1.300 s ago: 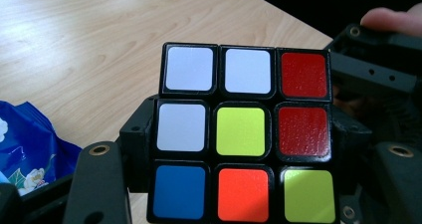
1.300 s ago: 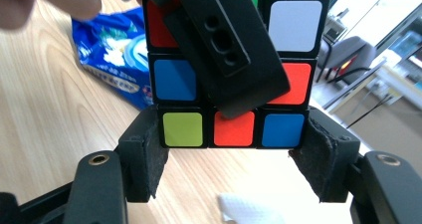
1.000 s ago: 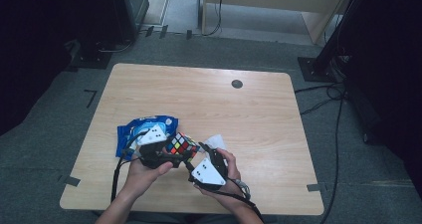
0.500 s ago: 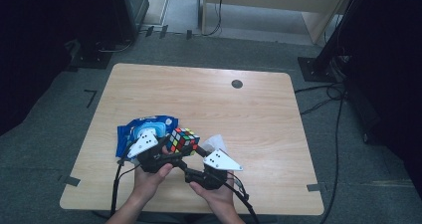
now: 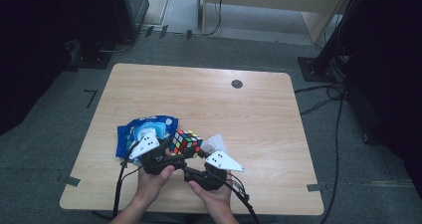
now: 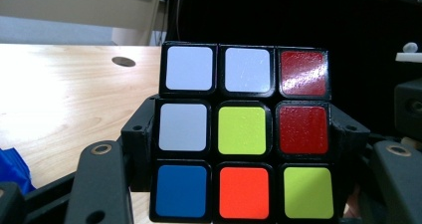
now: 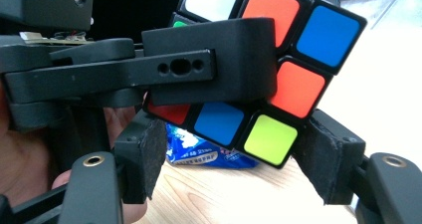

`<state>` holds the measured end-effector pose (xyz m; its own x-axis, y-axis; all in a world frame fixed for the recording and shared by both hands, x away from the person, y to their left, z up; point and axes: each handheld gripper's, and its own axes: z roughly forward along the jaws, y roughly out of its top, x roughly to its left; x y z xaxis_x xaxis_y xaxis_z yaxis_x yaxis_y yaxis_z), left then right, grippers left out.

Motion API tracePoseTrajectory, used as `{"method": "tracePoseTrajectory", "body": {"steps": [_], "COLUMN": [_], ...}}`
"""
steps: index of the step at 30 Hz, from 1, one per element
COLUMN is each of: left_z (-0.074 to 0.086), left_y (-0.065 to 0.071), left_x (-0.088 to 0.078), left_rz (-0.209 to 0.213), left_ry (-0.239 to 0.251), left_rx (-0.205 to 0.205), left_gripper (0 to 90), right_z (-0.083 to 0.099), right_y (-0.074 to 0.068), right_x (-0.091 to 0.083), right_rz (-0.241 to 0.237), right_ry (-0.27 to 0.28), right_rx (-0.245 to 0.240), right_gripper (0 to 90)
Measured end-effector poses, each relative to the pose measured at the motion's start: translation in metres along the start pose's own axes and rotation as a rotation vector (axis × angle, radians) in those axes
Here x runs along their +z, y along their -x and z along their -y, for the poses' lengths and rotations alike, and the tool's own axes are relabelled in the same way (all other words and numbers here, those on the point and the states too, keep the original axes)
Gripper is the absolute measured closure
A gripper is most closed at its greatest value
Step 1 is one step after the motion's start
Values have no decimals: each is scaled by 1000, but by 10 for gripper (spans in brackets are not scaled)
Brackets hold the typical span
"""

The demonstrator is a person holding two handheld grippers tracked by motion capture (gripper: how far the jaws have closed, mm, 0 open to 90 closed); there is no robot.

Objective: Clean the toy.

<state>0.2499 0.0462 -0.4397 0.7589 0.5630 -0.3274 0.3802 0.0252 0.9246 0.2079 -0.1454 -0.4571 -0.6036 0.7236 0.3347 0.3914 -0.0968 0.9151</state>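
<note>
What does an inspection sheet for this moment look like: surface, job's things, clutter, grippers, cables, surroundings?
Surface: wooden table, a round dark grommet near its far edge.
Job's things: puzzle cube, scrambled, held above the table's near side.
Clutter: blue wipes pack lying left of the cube; a small clear wrapper to its right.
Grippers: left gripper clamped on the cube's sides; right gripper has its jaws around the cube's lower corner, pads apart from it.
Cables: black cables trail off the near edge.
Surroundings: grey carpet floor, dark stands, floor cables.
</note>
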Motion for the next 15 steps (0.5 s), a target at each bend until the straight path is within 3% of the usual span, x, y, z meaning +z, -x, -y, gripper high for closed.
{"method": "tracePoseTrajectory", "body": {"steps": [4, 10, 15], "left_z": [0, -4, -7], "left_y": [0, -2, -3], "left_x": [1, 3, 4], "left_rz": [10, 33, 41], "left_ry": [-13, -56, -112], "left_rx": [-2, -9, 3], "left_gripper": [338, 335, 330], "right_z": [1, 1, 2], "right_y": [0, 3, 6], "right_x": [1, 0, -1], "right_rz": [6, 27, 60], "right_ry": [2, 7, 4], "right_rx": [-18, -91, -216], "right_gripper": [301, 333, 370]}}
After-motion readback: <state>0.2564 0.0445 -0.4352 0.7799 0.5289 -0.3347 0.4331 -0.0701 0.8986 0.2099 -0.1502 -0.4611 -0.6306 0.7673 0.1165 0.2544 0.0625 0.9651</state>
